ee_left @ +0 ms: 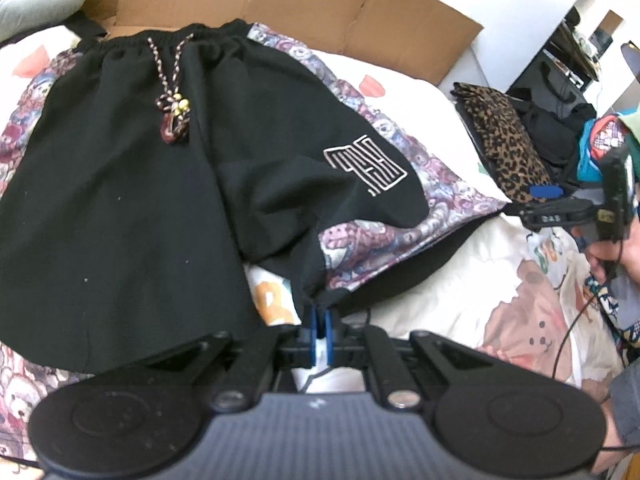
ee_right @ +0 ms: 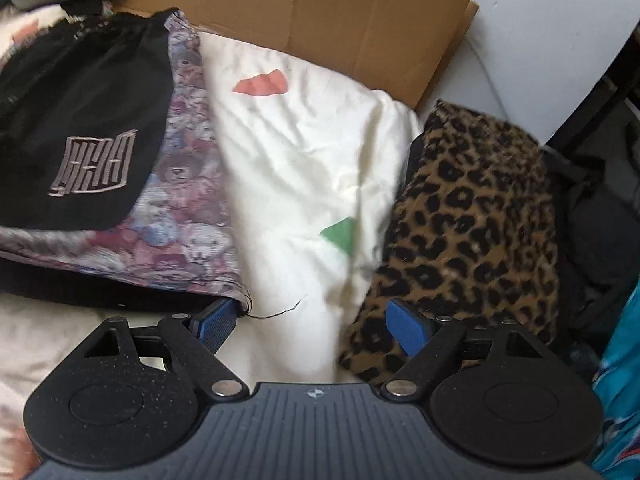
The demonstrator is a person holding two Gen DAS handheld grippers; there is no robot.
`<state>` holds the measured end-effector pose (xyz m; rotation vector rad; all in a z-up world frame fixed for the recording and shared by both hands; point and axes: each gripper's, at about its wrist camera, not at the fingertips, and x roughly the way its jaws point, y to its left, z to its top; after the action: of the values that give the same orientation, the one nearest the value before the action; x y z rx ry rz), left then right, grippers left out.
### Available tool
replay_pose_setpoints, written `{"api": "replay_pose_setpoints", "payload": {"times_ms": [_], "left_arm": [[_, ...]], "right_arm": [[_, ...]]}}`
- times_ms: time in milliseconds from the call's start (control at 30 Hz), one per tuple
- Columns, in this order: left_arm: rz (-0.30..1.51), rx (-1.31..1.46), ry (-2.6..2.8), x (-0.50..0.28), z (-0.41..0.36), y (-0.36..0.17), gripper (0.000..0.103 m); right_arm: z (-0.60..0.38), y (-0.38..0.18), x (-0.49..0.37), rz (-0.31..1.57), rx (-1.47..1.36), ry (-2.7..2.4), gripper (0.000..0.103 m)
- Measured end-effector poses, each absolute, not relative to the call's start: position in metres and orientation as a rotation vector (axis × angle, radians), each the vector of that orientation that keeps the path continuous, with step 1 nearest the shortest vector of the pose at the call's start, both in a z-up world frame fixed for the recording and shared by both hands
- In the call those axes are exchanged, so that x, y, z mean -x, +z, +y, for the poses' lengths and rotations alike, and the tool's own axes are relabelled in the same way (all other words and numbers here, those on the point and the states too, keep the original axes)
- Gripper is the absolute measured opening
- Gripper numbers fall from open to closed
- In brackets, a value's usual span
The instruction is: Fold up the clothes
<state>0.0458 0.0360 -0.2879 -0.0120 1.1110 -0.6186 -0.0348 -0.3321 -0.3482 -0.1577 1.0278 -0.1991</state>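
Black shorts [ee_left: 140, 200] with bear-print side panels, a knotted drawstring [ee_left: 174, 108] and a white line logo [ee_left: 366, 168] lie spread on the bed. My left gripper [ee_left: 319, 320] is shut on the hem of the shorts' right leg, the fabric bunched between its blue pads. In the right wrist view the shorts [ee_right: 80, 100] fill the left side. My right gripper [ee_right: 312, 324] is open. Its left fingertip [ee_right: 216, 322] sits at the outer hem corner of the bear-print panel [ee_right: 180, 240], and nothing lies between the fingers. A hand holds that right gripper [ee_left: 548, 200] at the left view's right edge.
A cream duvet [ee_right: 300, 160] with coloured shapes covers the bed. A folded leopard-print garment [ee_right: 472, 220] lies just right of my right gripper. Flattened cardboard [ee_left: 320, 0] stands behind the shorts. Dark bags [ee_left: 560, 120] and teal fabric [ee_right: 624, 360] crowd the right edge.
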Motion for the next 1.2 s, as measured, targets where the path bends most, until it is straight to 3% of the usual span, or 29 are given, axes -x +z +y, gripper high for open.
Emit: {"api": "replay_pose_setpoints", "payload": {"times_ms": [100,167,267,600,867,1067,1200], "left_arm": [[1.118,0.018,-0.608,-0.049,0.039,-0.290,0.004],[1.118,0.022,-0.607,-0.050,0.041,-0.291,0.004],[1.117,0.028,-0.605,-0.052,0.042,-0.290,0.004],[1.116,0.059,-0.596,-0.056,0.046,-0.290,0.004],[1.149,0.144,-0.576,-0.063,0.053,-0.295,0.006],[1.197,0.267,-0.528,-0.068,0.059,-0.307,0.011],[1.210,0.368,-0.527,-0.068,0.065,-0.313,0.023]], "right_arm": [[-0.333,-0.342,0.039,1.018,0.088,-0.136,0.081],[-0.331,-0.338,0.039,1.011,0.058,-0.089,0.062],[-0.333,-0.335,0.029,1.012,-0.012,-0.055,0.048],[-0.364,-0.332,0.007,0.980,-0.326,-0.054,0.048],[-0.378,-0.377,-0.004,1.154,-0.520,-0.066,0.048],[-0.381,-0.398,-0.010,1.257,-0.604,-0.050,0.048],[-0.381,-0.404,-0.009,1.288,-0.643,-0.033,0.043]]}}
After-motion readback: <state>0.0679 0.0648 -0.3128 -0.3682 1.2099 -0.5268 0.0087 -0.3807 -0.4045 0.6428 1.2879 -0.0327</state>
